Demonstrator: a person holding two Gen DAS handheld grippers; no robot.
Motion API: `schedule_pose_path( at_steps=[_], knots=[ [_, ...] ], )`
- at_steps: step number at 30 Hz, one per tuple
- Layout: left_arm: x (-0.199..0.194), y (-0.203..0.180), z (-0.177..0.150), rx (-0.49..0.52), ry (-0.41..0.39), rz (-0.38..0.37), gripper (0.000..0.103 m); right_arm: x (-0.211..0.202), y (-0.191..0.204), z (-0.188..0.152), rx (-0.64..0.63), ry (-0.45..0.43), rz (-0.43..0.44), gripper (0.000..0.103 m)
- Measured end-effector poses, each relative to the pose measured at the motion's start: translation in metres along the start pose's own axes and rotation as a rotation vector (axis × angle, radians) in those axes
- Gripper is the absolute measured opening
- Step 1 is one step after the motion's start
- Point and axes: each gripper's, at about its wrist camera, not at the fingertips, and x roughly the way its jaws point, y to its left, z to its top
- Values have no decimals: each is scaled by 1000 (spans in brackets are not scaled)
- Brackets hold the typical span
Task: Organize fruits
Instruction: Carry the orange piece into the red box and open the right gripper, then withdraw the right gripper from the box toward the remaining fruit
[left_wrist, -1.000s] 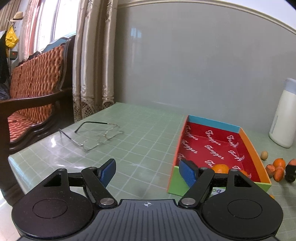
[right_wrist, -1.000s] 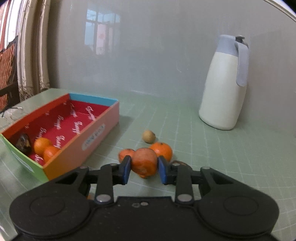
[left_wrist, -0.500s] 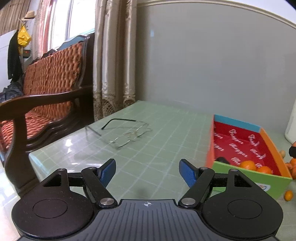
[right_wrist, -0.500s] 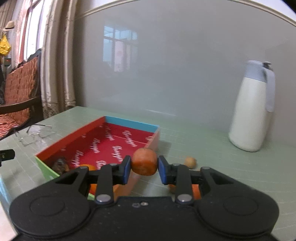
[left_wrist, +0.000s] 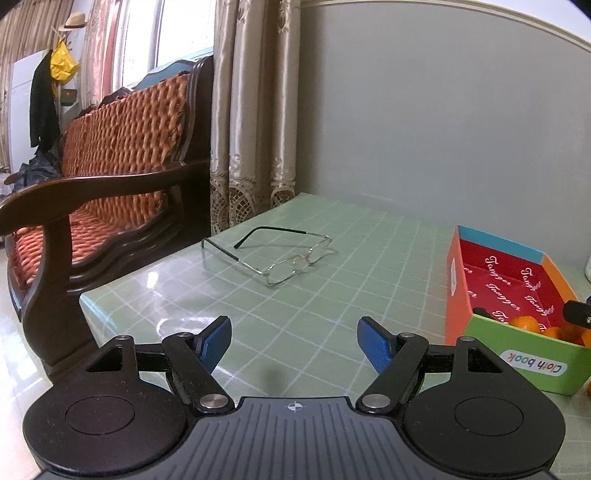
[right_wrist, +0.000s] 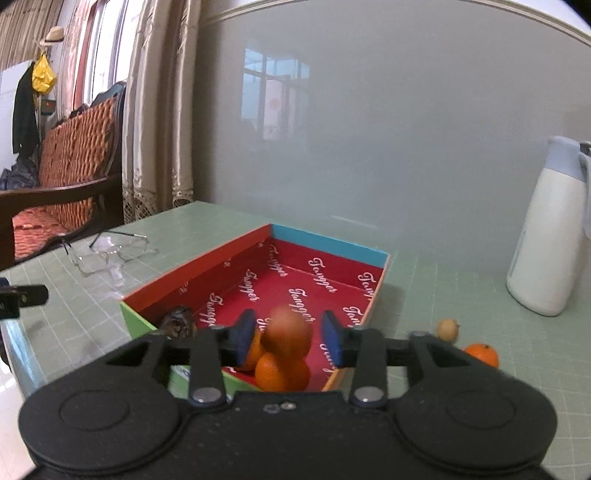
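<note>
My right gripper is open over the near end of the red-lined box. A blurred orange fruit is between the spread fingers, free of both pads, above the oranges in the box. A dark fruit lies in the box's near left corner. One orange and a small tan fruit lie on the table to the right. My left gripper is open and empty over the table, left of the box, which holds oranges.
Wire-frame glasses lie on the green grid tablecloth, left of the box. A white thermos jug stands at the back right. A wooden sofa stands past the table's left edge. A grey wall is behind.
My right gripper carried the orange fruit over the box and opened; the fruit is loose between the fingers. My left gripper swung left, away from the box, staying open.
</note>
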Motion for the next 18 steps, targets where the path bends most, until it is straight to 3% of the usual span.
schedule_pose_path(
  at_steps=[18],
  knots=[
    [-3,-11,0,19,0,-18,75,-15,-19,-1,37,-31,-39,43]
  ],
)
